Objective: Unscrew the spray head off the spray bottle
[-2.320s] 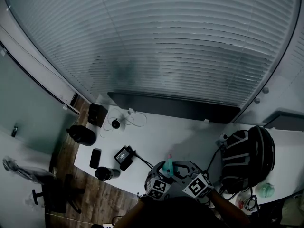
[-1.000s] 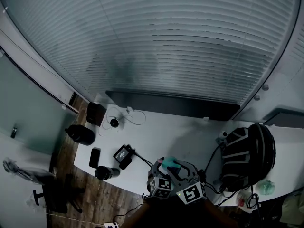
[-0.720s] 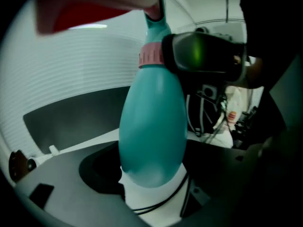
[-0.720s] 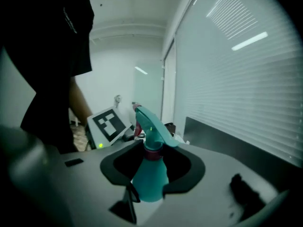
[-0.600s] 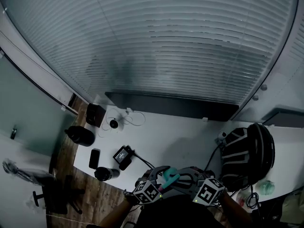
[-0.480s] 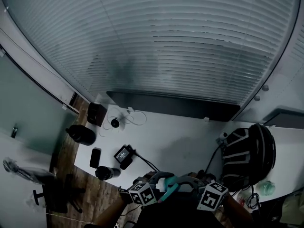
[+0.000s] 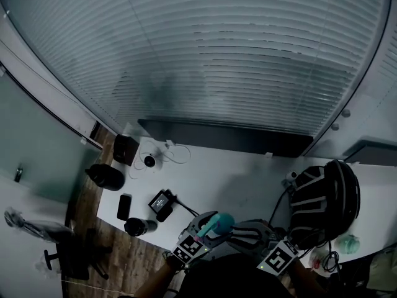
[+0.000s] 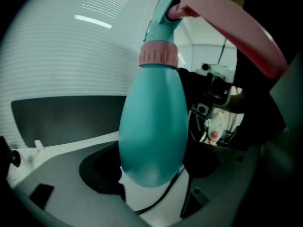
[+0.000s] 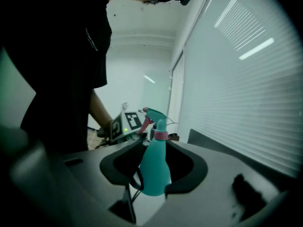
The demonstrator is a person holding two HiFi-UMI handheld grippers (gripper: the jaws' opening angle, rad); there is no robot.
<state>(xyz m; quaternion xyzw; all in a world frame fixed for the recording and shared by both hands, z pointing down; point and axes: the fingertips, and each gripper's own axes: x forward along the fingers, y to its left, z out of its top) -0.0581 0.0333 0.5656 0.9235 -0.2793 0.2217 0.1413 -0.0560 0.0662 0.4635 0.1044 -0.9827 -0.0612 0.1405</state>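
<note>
Two grey hand-held grippers meet on one bottle at the near edge of the scene. Left gripper: its jaws stand wide and the pads press on either side of the rounded base of a teal plastic spray bottle. The bottle leans back toward this gripper's camera, with its ribbed pink screw collar and long pink trigger looming overhead. Right gripper: its jaws have just been closing, and the same bottle's base sits between them with the pads against it. In the right gripper view the bottle stands nearly upright, its teal spray head still on the neck. The left gripper's marker cube shows just behind the head. Beyond lies a white table bearing a black phone, a dark cylindrical flask and a black rounded item with grey stripes. Farthest is a wall of grey slatted window blinds.
</note>
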